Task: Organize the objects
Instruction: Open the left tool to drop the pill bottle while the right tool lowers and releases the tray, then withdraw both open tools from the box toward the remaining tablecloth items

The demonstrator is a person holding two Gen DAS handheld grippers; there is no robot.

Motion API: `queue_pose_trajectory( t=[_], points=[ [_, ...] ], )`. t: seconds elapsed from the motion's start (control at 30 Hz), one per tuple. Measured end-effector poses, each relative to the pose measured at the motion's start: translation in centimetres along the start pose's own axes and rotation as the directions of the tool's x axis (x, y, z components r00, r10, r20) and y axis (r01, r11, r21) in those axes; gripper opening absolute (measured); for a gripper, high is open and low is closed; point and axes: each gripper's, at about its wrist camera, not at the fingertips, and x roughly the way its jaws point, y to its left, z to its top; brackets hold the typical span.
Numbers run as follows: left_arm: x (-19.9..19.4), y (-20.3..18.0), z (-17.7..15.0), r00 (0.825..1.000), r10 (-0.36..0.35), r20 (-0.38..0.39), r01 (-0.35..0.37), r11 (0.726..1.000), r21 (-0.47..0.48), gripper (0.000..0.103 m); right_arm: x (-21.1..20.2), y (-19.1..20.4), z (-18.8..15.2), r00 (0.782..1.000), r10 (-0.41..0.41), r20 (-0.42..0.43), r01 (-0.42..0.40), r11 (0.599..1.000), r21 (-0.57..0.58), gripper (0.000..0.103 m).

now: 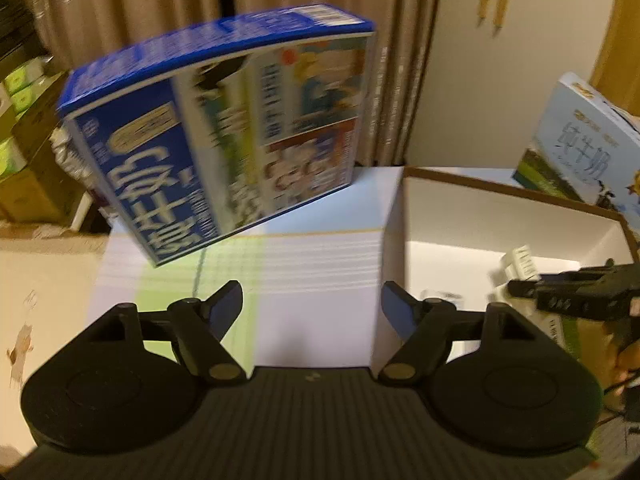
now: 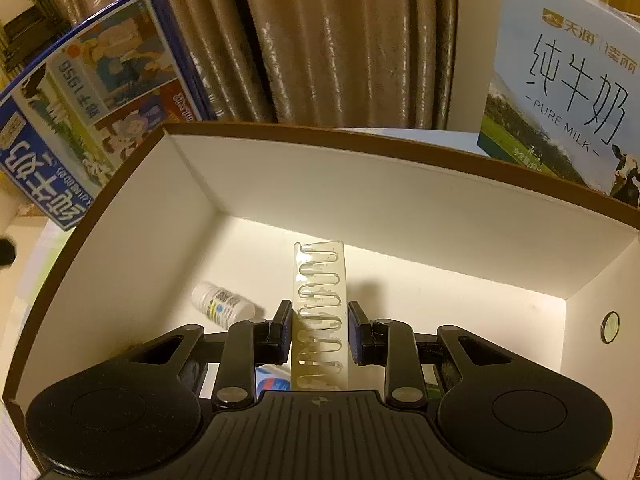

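A brown-rimmed white box (image 2: 392,200) lies open, also in the left wrist view (image 1: 500,200). My right gripper (image 2: 319,334) is inside it, shut on a clear plastic ampoule strip (image 2: 320,292) that stands upright between the fingers. A small white bottle (image 2: 222,305) lies on the box floor, left of the strip. My left gripper (image 1: 312,308) is open and empty above a white carton (image 1: 280,272), left of the box. A blue milk carton (image 1: 224,128) sits tilted on the white carton beyond it.
A pale "Pure Milk" carton (image 2: 560,92) stands behind the box at right. Beige curtains (image 2: 340,40) hang behind. Stacked cardboard boxes (image 1: 24,140) are at far left. A blue-and-white packet (image 2: 272,384) lies under the right gripper.
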Motion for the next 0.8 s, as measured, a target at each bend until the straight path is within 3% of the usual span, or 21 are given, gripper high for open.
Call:
queue_pose_trajectory(
  t=[0.13,0.33,0.8],
  points=[
    [-0.3,2.1,-1.2,1.000,0.023,-0.021,-0.024,0.999,-0.040,0.074,0.5,-0.4,0.4,0.999,-0.041,-0.034,0.041,0.999,0.014,0.026],
    [-1.0,4.2,-3.7,0.998,0.036,-0.052,-0.041,0.995,-0.092,0.076,-1.1,-1.8,0.2,1.000,0.009,-0.023,-0.006,0.996,0.094,0.033],
    [-6.3,3.5,-8.0,0.999,-0.025,-0.043,0.019,0.991,-0.134,0.082,-12.8,-2.1,-5.2,0.991,0.084,0.107,-0.106,0.971,0.215,0.054]
  ],
)
